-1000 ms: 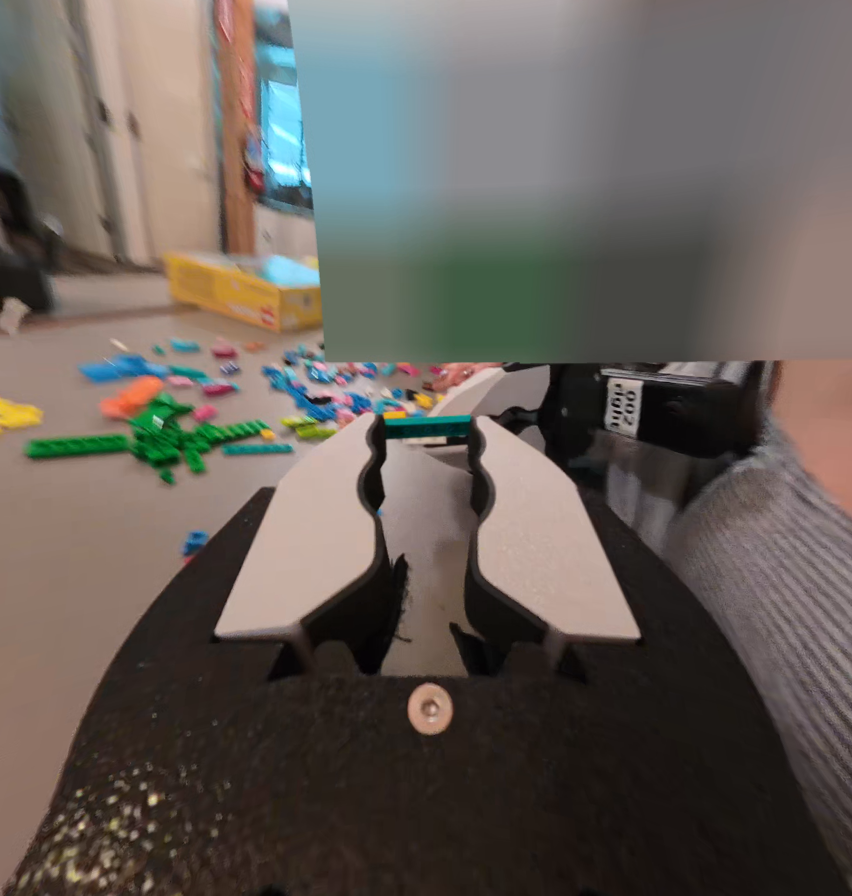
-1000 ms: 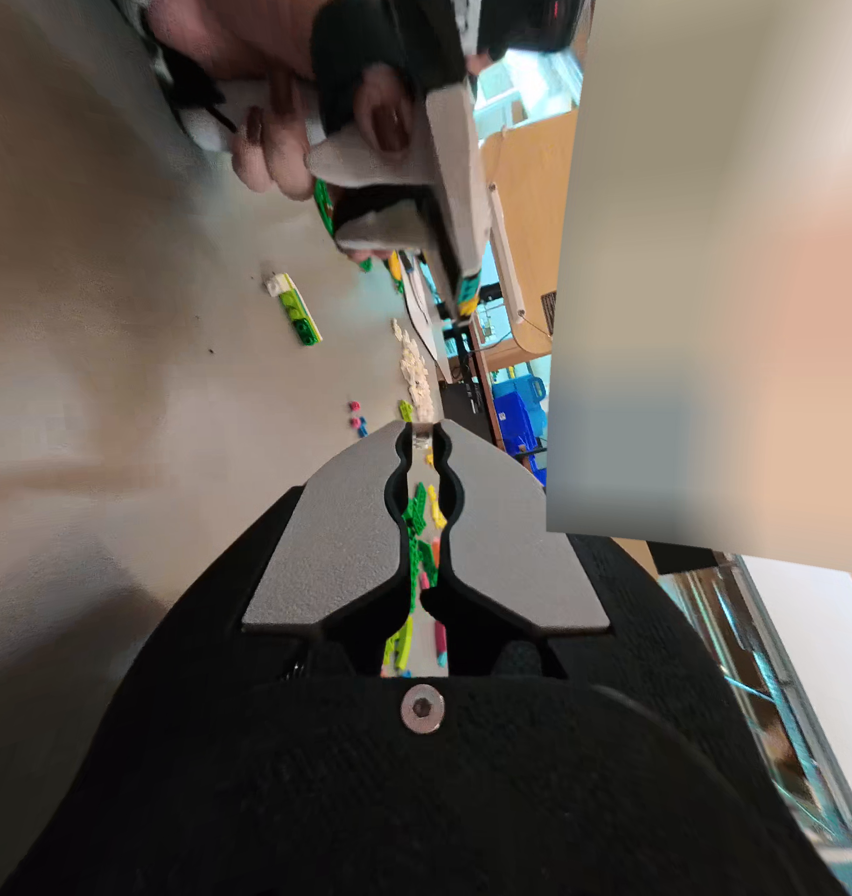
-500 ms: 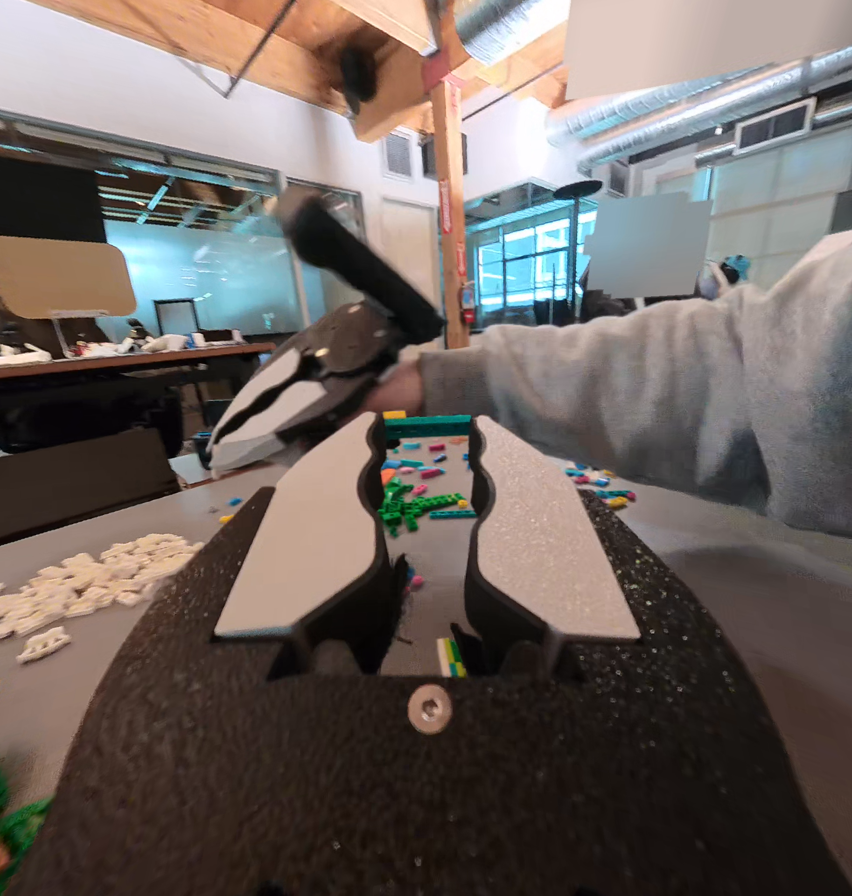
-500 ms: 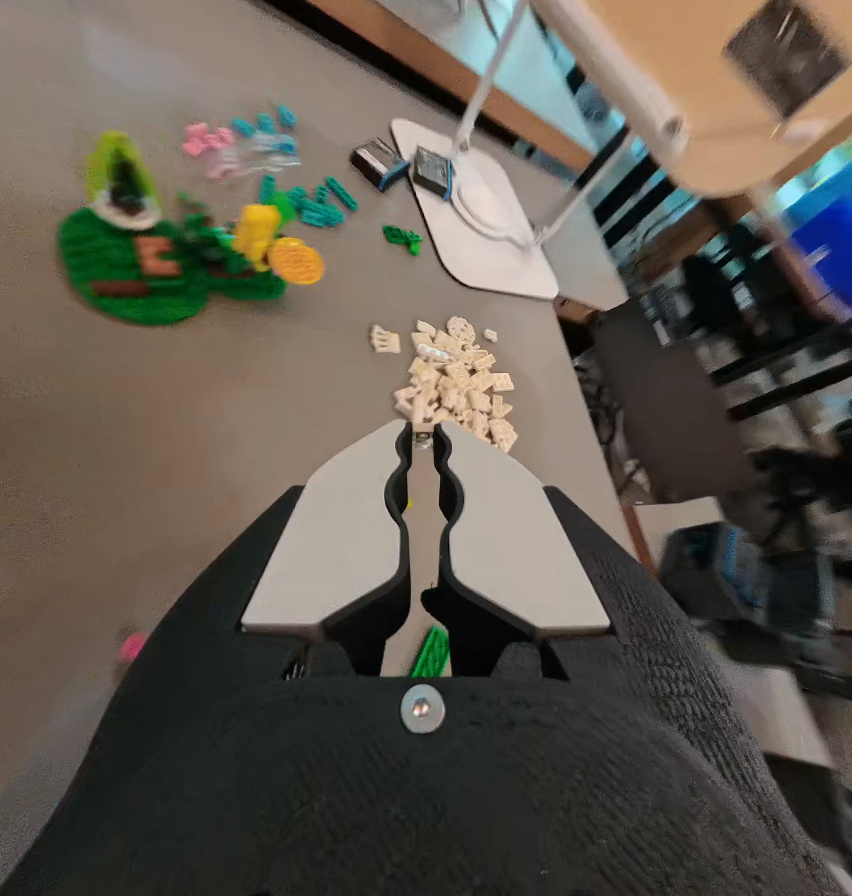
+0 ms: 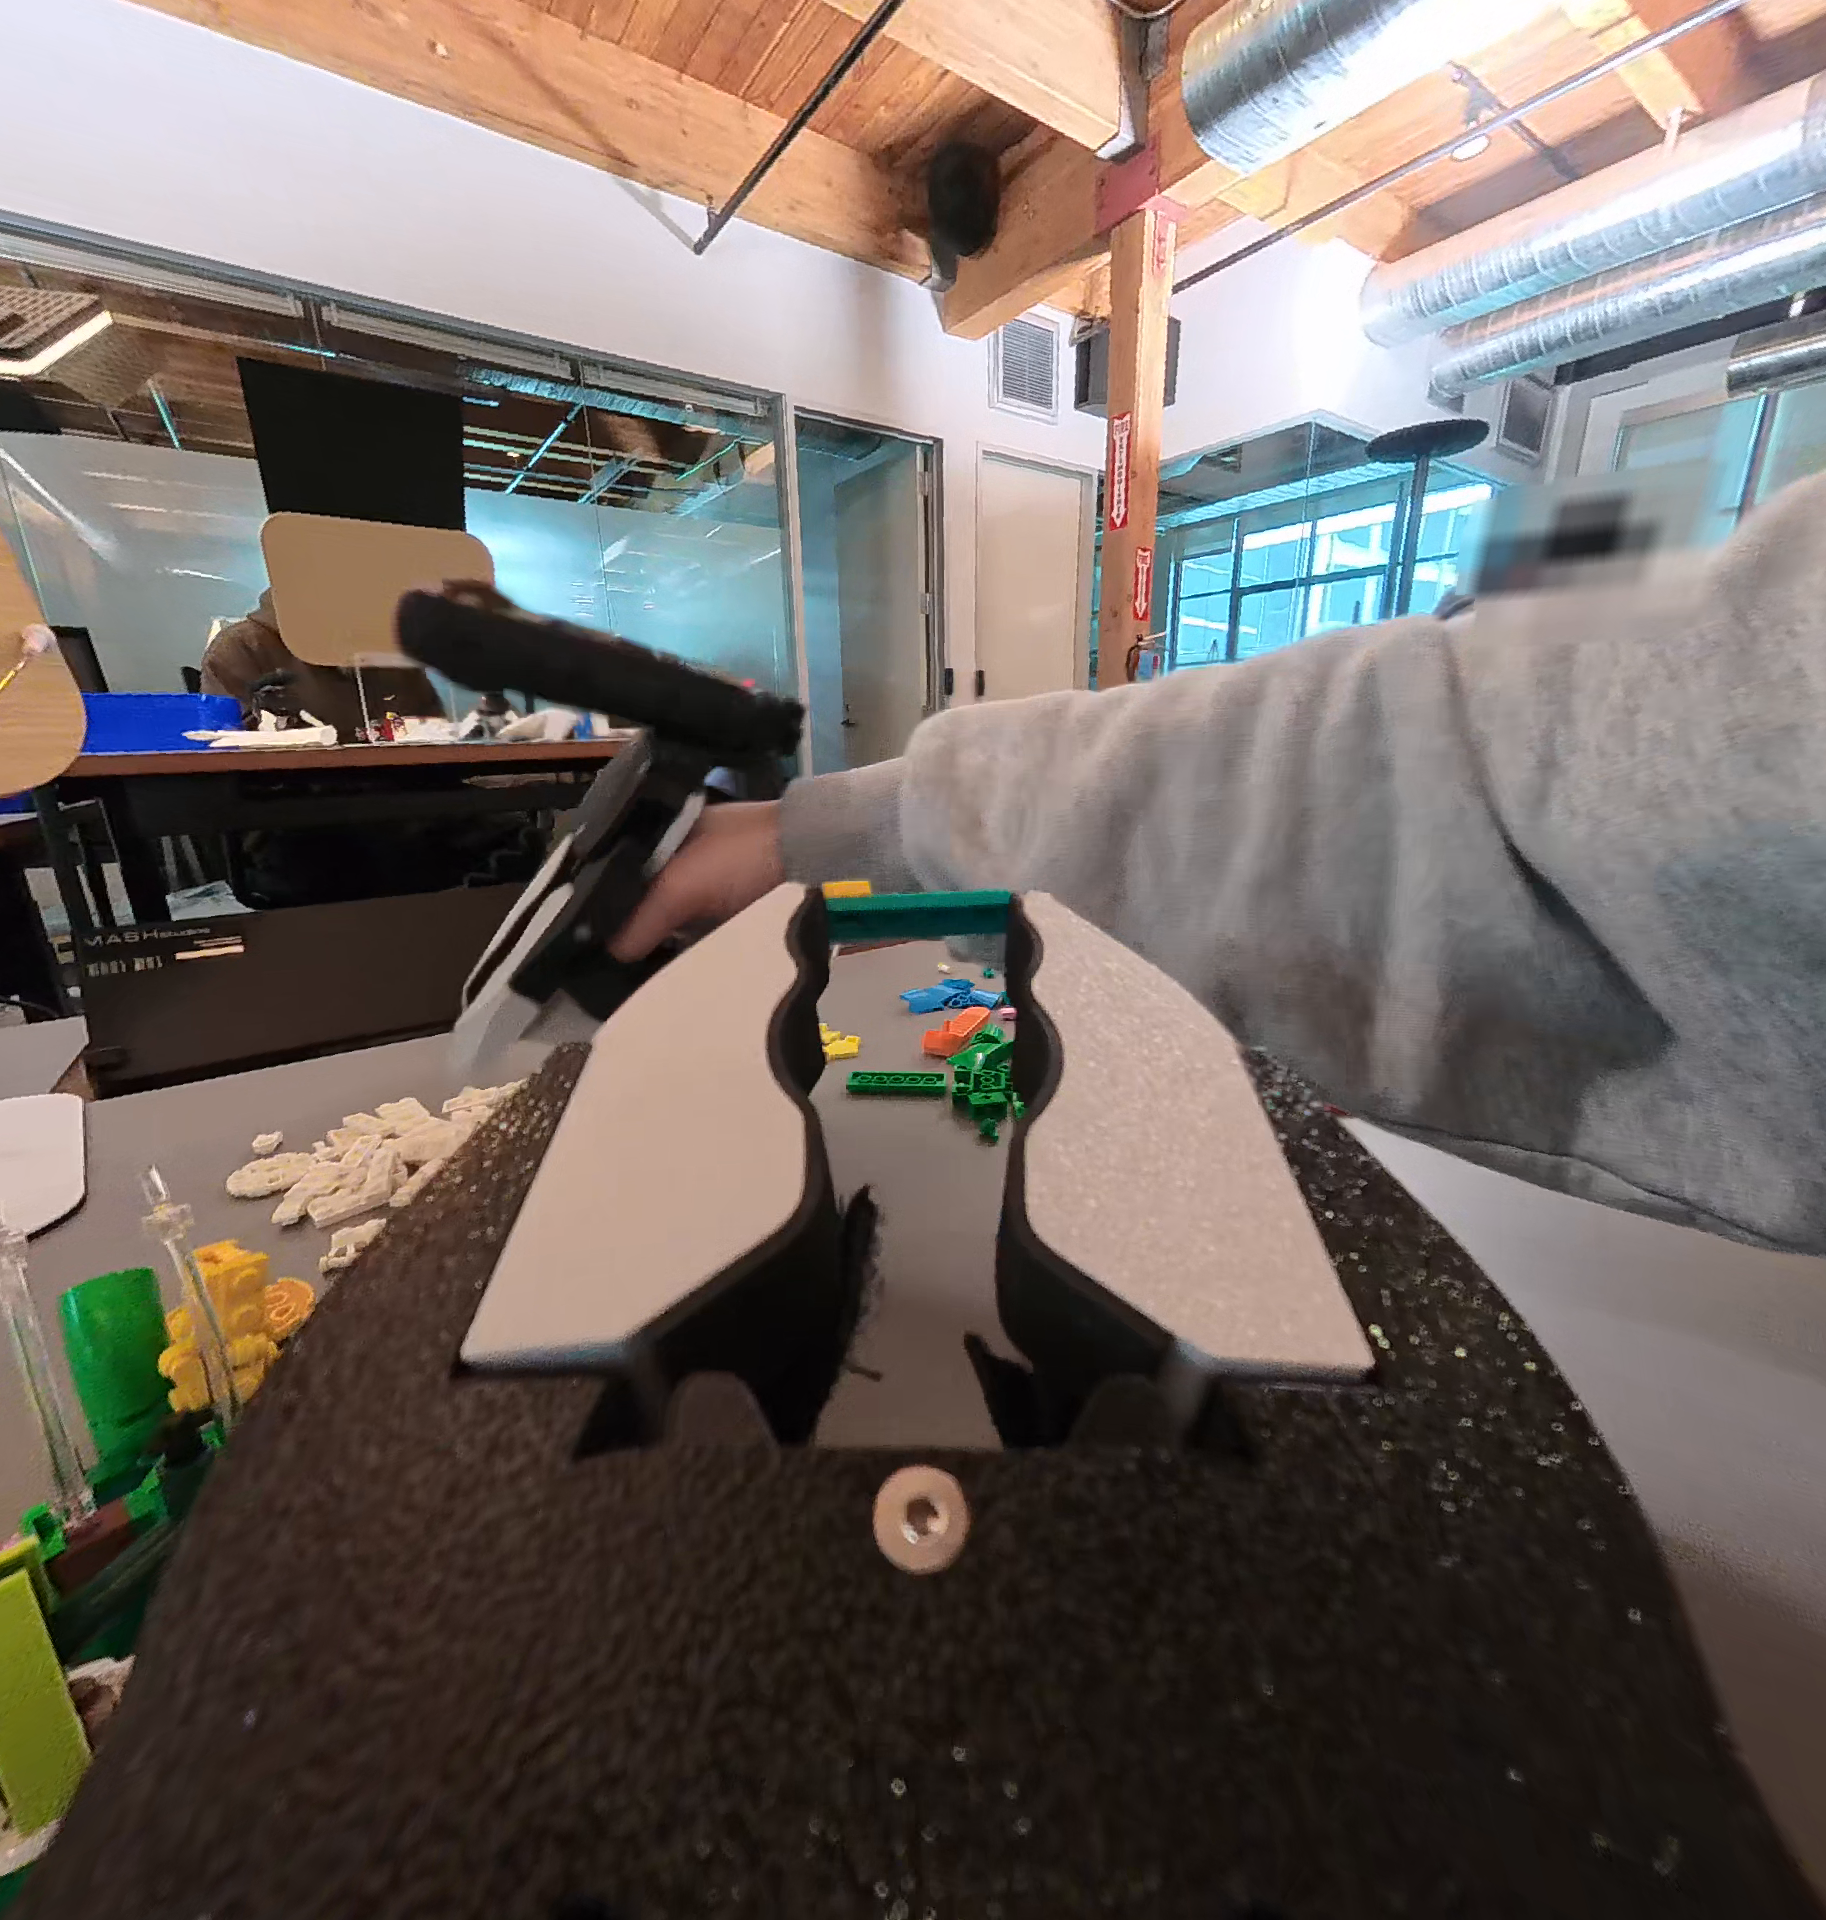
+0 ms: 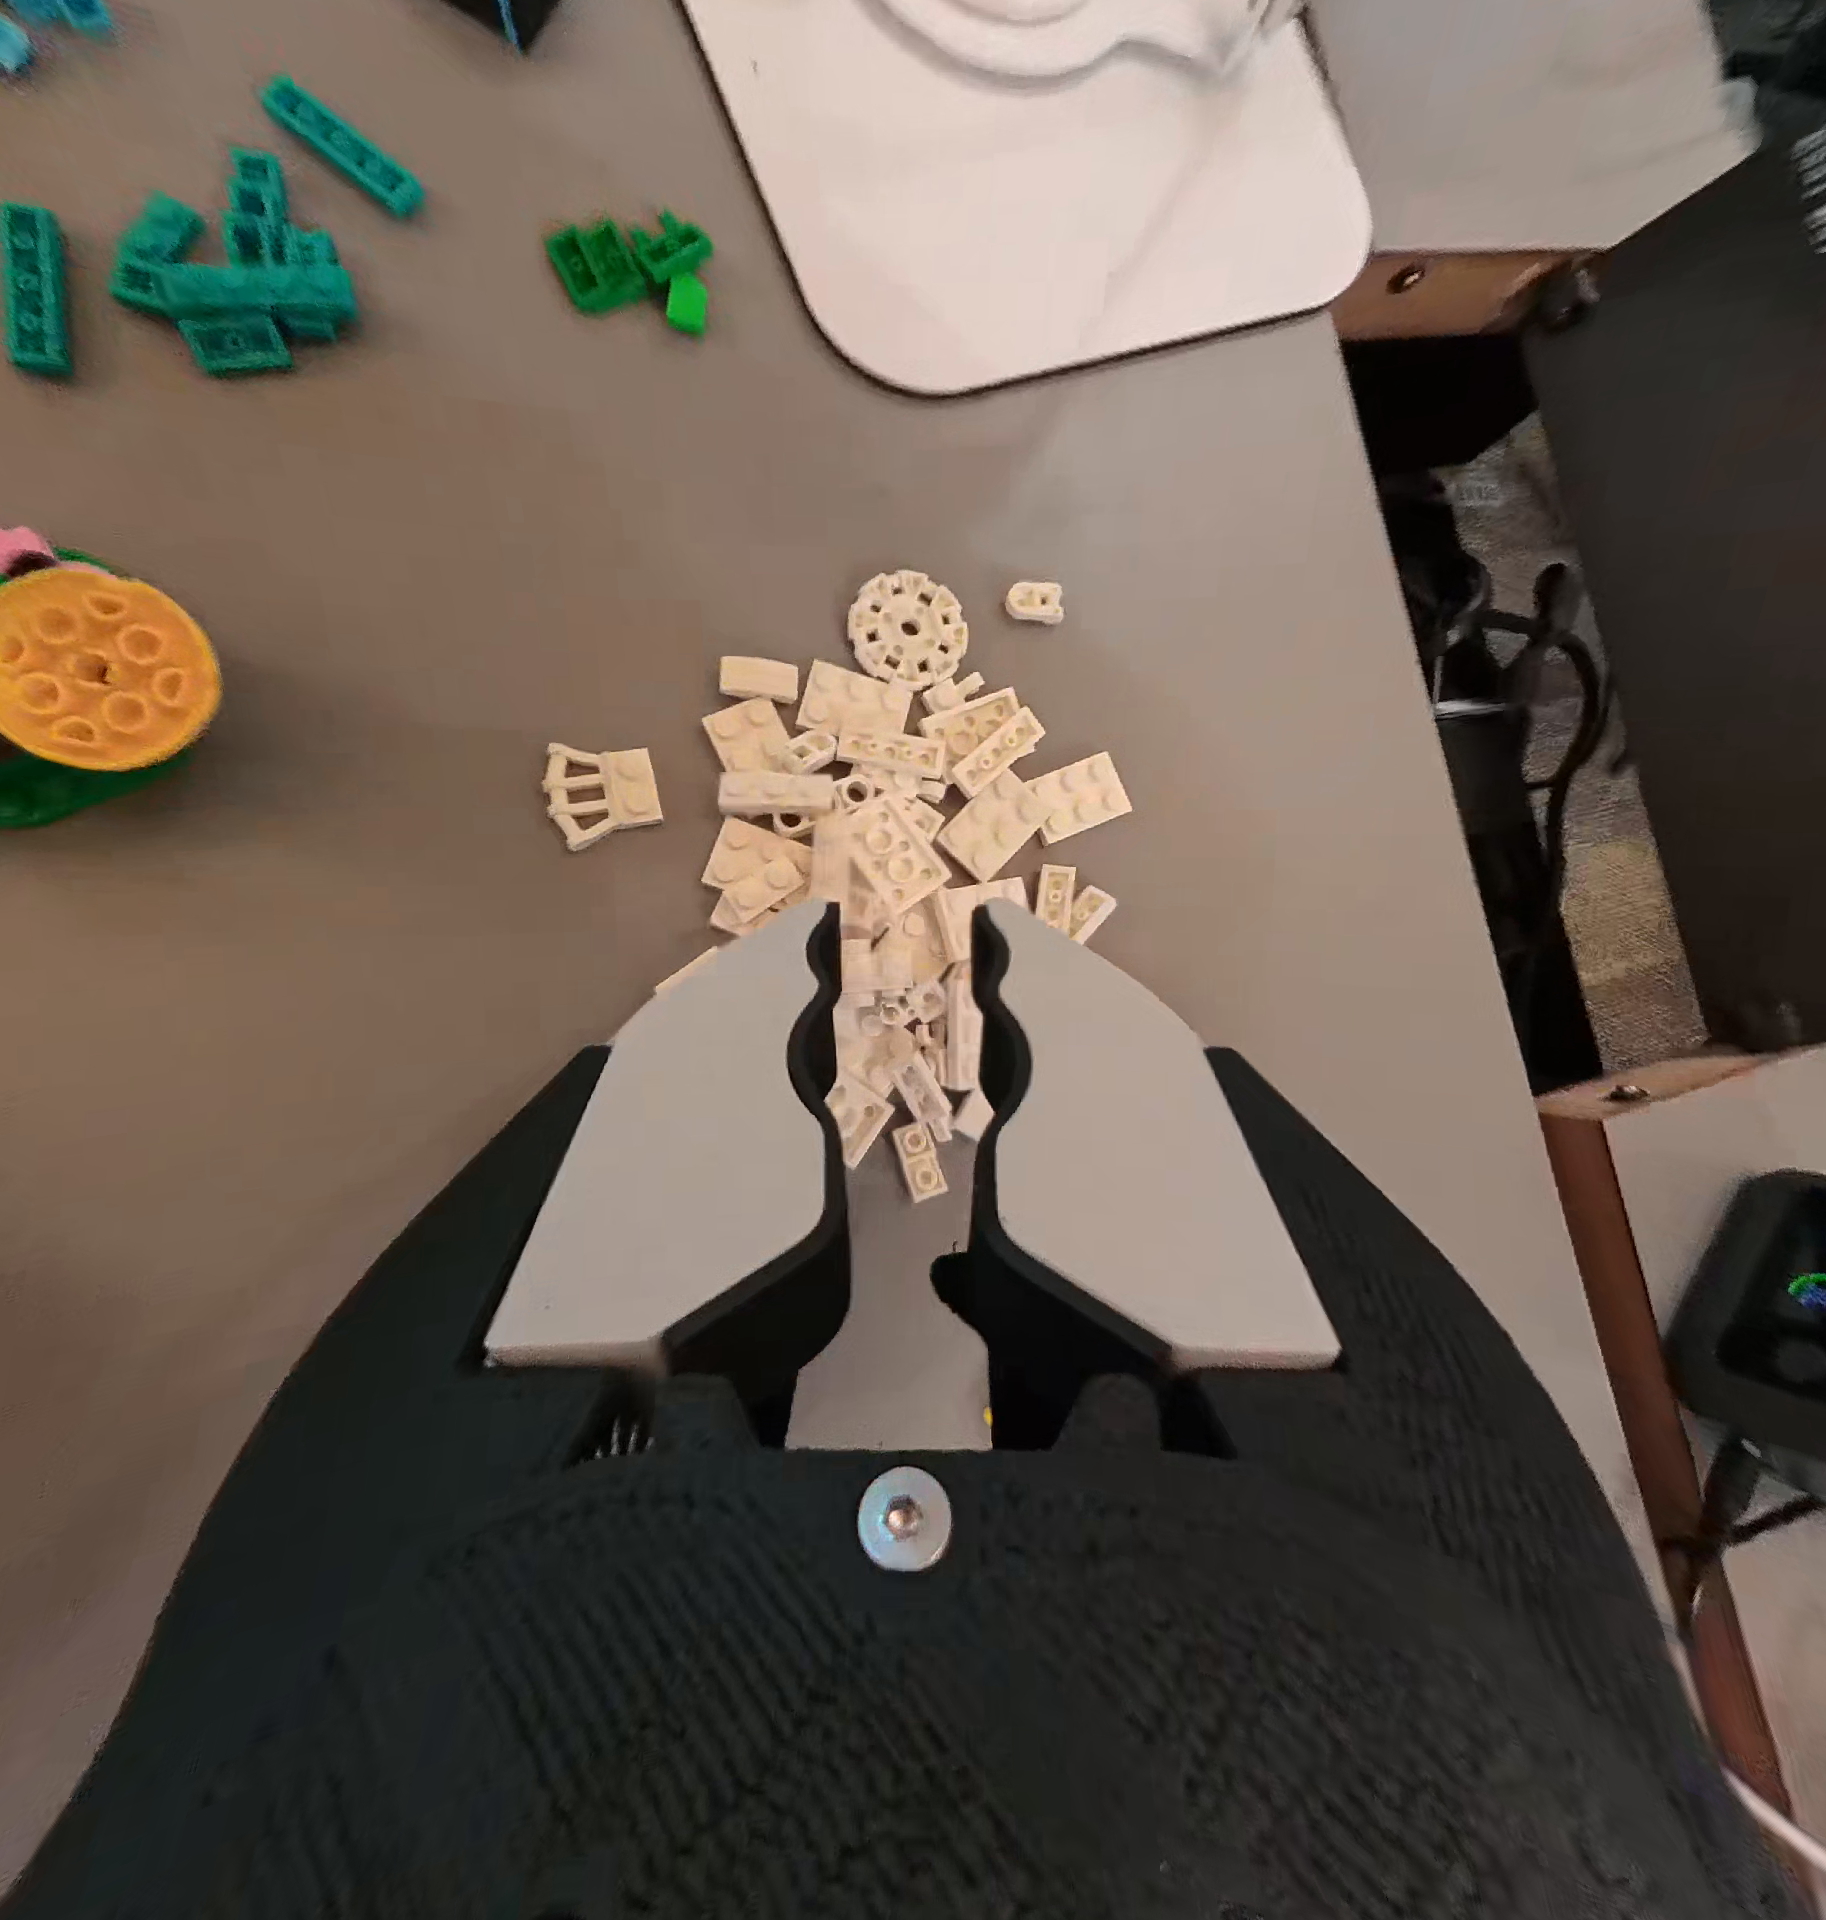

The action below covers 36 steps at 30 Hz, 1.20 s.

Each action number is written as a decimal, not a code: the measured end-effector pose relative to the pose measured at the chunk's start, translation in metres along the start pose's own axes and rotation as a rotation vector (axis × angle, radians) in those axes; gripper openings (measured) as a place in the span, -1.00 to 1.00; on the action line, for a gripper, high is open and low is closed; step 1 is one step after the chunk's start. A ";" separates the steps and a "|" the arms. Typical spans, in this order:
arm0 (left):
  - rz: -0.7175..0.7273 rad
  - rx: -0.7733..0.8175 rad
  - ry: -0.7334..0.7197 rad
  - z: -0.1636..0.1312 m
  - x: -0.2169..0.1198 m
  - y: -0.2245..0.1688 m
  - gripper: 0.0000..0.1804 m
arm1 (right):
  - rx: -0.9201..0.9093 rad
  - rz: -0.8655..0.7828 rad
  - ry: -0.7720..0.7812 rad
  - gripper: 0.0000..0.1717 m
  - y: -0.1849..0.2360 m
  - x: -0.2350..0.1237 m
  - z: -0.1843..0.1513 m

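The left claw (image 5: 917, 914) pinches a teal bar (image 5: 917, 916) crosswise at its tips, both pads pressed on the bar's ends, and holds it up off the grey surface (image 5: 888, 1226). Beyond it lie loose green bricks (image 5: 976, 1086), an orange piece (image 5: 956, 1034) and blue pieces (image 5: 940, 995). To its left stands a part-built model (image 5: 119, 1361) with a green cylinder, yellow blocks and clear rods.

The right claw (image 6: 906, 925) hangs spread over a heap of cream pieces (image 6: 888, 821), pointing down at it. Nothing is clamped; a cream plate appears between the tips, too blurred to say if it touches a pad. The left view shows this claw tilted down over the same heap, a grey sleeve (image 5: 1304, 883) behind it.

The cream pieces are small, matte, studded plates, with one round toothed disc (image 6: 906, 625) and one pronged piece (image 6: 602, 795) set apart. They overlap loosely, so any one would handle as light and prone to slide. Teal bars (image 6: 234, 281) and a white pad (image 6: 1044, 187) lie farther off.
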<state>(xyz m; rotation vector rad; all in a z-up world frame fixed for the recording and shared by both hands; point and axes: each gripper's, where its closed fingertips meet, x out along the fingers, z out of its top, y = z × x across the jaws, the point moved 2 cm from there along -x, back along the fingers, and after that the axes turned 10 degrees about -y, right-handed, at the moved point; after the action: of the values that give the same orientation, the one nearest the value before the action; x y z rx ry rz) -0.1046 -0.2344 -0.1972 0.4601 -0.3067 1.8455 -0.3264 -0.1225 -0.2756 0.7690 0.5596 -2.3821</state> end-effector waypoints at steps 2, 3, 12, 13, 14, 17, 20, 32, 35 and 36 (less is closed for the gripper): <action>0.007 0.011 0.006 -0.001 0.001 0.001 -0.64 | 0.057 0.014 -0.090 -0.70 0.010 -0.021 0.009; 0.008 0.019 0.009 -0.002 0.001 0.001 -0.64 | 0.103 0.062 -0.145 -0.70 0.023 -0.037 0.015; -0.064 0.244 -0.032 0.003 0.007 -0.022 -0.64 | 0.598 0.743 -0.297 -0.66 0.180 -0.201 0.011; -0.083 0.282 -0.040 0.003 0.006 -0.027 -0.64 | 0.606 0.755 -0.277 -0.64 0.190 -0.207 0.006; -0.106 0.315 -0.051 0.004 0.006 -0.032 -0.64 | 0.617 0.765 -0.264 -0.64 0.198 -0.212 0.004; -0.190 0.401 -0.091 0.007 0.005 -0.050 -0.64 | 0.606 0.727 -0.243 -0.63 0.211 -0.216 0.000; -0.234 0.461 -0.106 0.006 0.003 -0.061 -0.64 | 0.605 0.733 -0.242 -0.74 0.218 -0.217 -0.002; -0.252 0.177 0.166 -0.030 0.008 -0.047 -0.67 | -0.682 -0.395 -0.163 -0.92 0.159 -0.210 -0.037; -0.285 -0.119 0.152 -0.021 0.010 -0.052 -0.79 | -1.156 -0.689 -0.177 -0.93 0.172 -0.217 -0.020; -0.305 -0.243 0.144 -0.017 0.011 -0.054 -0.78 | -1.262 -0.758 -0.192 -0.94 0.177 -0.217 -0.017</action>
<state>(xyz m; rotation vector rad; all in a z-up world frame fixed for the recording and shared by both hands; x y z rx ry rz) -0.0590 -0.2006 -0.2077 0.1918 -0.3375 1.5112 -0.0629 -0.1625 -0.1885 -0.3030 2.2059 -1.9655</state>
